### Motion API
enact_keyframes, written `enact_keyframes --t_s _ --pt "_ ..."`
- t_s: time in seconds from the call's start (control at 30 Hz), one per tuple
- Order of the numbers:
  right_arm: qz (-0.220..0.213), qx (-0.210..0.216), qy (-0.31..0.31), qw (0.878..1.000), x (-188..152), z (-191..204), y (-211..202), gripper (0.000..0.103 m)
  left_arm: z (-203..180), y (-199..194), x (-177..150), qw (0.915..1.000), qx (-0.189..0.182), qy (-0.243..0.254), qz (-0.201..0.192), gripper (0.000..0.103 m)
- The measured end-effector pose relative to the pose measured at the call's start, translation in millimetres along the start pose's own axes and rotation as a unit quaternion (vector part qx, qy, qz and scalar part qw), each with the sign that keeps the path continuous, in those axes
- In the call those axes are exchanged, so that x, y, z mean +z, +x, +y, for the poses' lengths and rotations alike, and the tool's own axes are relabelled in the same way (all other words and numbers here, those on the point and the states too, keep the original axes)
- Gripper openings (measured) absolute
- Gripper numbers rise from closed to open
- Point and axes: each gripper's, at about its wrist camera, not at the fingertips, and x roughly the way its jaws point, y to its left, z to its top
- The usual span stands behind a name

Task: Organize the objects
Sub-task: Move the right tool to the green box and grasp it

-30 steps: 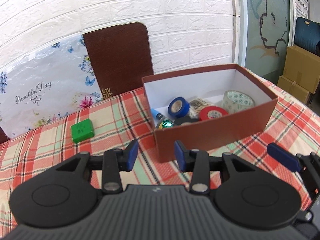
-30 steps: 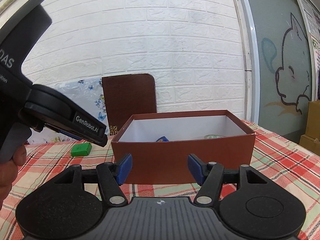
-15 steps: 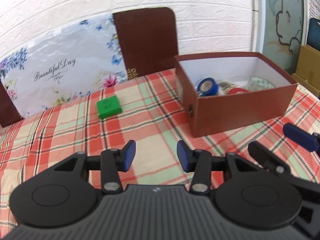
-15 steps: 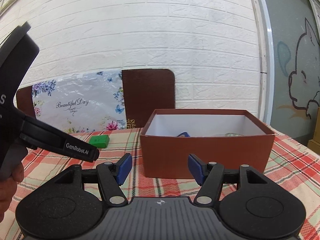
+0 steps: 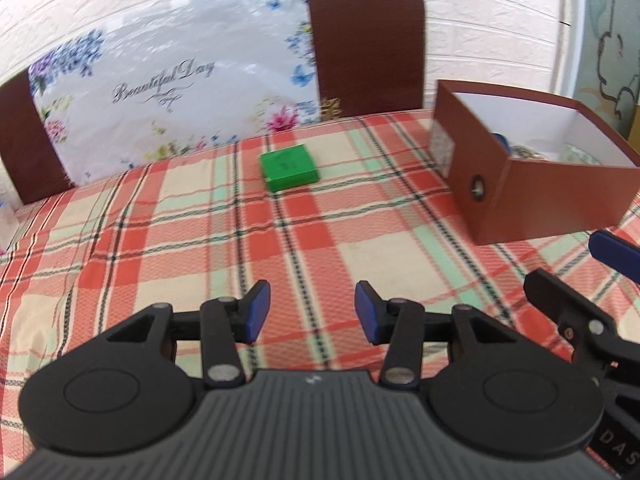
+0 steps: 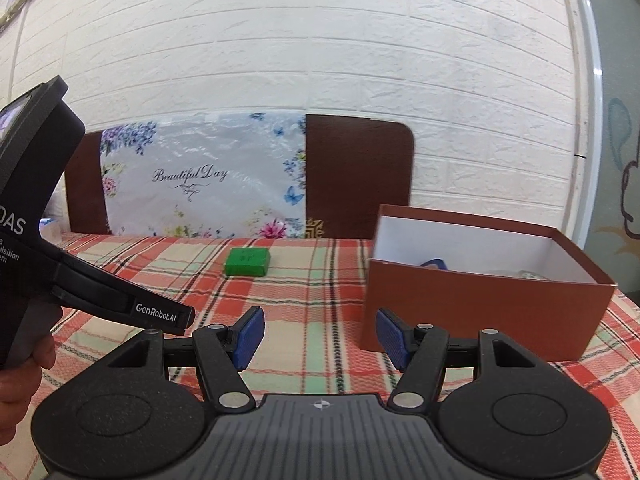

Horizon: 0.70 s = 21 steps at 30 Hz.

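Observation:
A small green box (image 5: 289, 167) lies flat on the plaid tablecloth, far ahead of my open, empty left gripper (image 5: 312, 312). It also shows in the right wrist view (image 6: 247, 262). A brown cardboard box (image 5: 532, 200) with a white inside stands at the right, holding tape rolls (image 5: 576, 156) that are mostly hidden by its wall. In the right wrist view the brown box (image 6: 480, 312) stands just right of my open, empty right gripper (image 6: 319, 336). The right gripper's fingers (image 5: 612, 250) show at the right edge of the left wrist view.
A floral "Beautiful Day" sheet (image 6: 200, 184) leans on brown chair backs (image 6: 356, 176) behind the table, against a white brick wall. The left gripper's body (image 6: 48, 272) and the hand holding it fill the left side of the right wrist view.
Both grippers have swung left. The green box has moved toward the centre of both views and the brown box has slid to the right. Both stay open.

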Motion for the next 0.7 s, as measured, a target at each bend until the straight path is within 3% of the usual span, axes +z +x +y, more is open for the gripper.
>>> enact_keyframes --t_s 0.7 --pt "0.059 0.060 -0.044 0.995 0.1 61.6 79.4 0.060 85.6 67.0 -5.1 0.9972 0.037 -0.056 0.034 0.051"
